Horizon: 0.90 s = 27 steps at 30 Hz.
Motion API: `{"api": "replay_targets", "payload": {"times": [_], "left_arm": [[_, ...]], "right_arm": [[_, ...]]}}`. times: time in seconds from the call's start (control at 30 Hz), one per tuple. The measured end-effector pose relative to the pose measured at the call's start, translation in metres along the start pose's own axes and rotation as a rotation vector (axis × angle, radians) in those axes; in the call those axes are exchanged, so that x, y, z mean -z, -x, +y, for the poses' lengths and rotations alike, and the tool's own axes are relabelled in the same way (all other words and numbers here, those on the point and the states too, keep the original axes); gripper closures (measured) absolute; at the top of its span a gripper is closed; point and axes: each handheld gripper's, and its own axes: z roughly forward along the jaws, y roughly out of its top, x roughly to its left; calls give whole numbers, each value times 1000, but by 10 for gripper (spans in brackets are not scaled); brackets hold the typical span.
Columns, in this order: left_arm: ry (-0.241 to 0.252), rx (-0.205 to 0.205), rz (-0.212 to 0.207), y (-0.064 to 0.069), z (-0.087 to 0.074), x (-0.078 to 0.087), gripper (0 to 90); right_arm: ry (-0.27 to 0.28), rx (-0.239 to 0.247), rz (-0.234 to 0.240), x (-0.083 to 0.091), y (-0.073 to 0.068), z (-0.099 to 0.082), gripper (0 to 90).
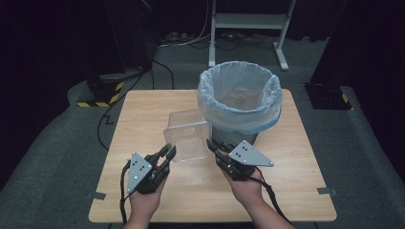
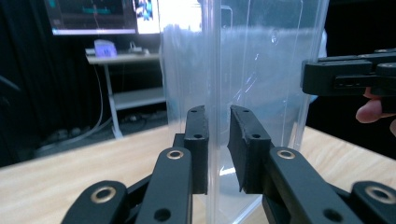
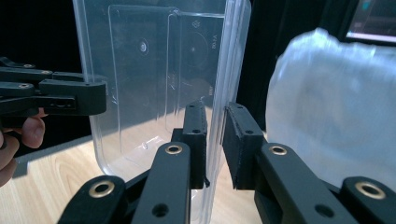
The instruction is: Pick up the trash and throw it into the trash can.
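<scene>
The left tool [image 1: 168,153] is clamping the left wall of a clear plastic box [image 1: 187,136], its jaws nearly together on it. The right tool [image 1: 213,146] is pinching the opposite wall likewise. The box is hanging tilted above the bench [image 1: 143,114], just beside the lined bin [image 1: 239,98].

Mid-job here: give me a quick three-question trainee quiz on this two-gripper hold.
1. True or false: both grippers grip the clear plastic container.
2. What stands just behind the container? A) a cardboard box B) a bin lined with a blue bag C) a kettle
3. Which wall does the right gripper clamp?

Key
1. True; the left gripper pinches one side wall too.
2. B, the bin.
3. The wall on the bin's side.
</scene>
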Motion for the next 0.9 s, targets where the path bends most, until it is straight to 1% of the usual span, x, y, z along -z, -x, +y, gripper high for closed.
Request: {"api": "replay_targets", "payload": {"times": [0.03, 0.07, 0.1, 0.2, 0.23, 0.27, 0.3, 0.37, 0.4, 0.43, 0.63, 0.67, 0.73, 0.8, 0.83, 0.87, 0.9], "left_arm": [[10, -11, 1, 0, 5, 1, 771], [30, -25, 4, -1, 13, 2, 773], [30, -25, 4, -1, 13, 2, 773], [63, -42, 9, -1, 25, 3, 774], [73, -45, 10, -2, 29, 3, 774], [82, -54, 13, -2, 33, 3, 775], [92, -58, 14, -3, 37, 3, 776], [114, -63, 17, -3, 44, 4, 776], [114, -63, 17, -3, 44, 4, 778], [124, -74, 18, -3, 48, 4, 778], [151, -75, 15, -3, 55, 1, 779], [154, -81, 15, -3, 57, 1, 780], [164, -88, 13, -3, 61, -3, 782], [170, -86, 12, -2, 63, -5, 782], [175, -94, 11, -2, 65, -7, 784], [184, -97, 5, -2, 69, -11, 786], [184, -97, 5, -2, 69, -11, 786]], "right_arm": [[9, 3, -2, 1, 0, 4, 791], [29, 16, -5, 2, 0, 12, 790], [38, 20, -7, 3, 0, 16, 789], [65, 36, -14, 3, 1, 28, 788], [65, 36, -14, 3, 1, 28, 788], [75, 42, -16, 3, 1, 32, 788], [93, 53, -20, 3, 1, 39, 787], [105, 55, -23, 4, 1, 44, 787], [105, 55, -23, 4, 1, 44, 787], [116, 61, -27, 4, 2, 49, 786], [141, 67, -38, 5, 3, 58, 785], [145, 67, -41, 5, 3, 60, 785], [153, 75, -51, 5, 6, 64, 784], [156, 75, -56, 5, 7, 66, 783], [158, 72, -59, 5, 9, 67, 783], [163, 72, -69, 5, 13, 71, 782], [167, 71, -72, 5, 14, 72, 782]]}}
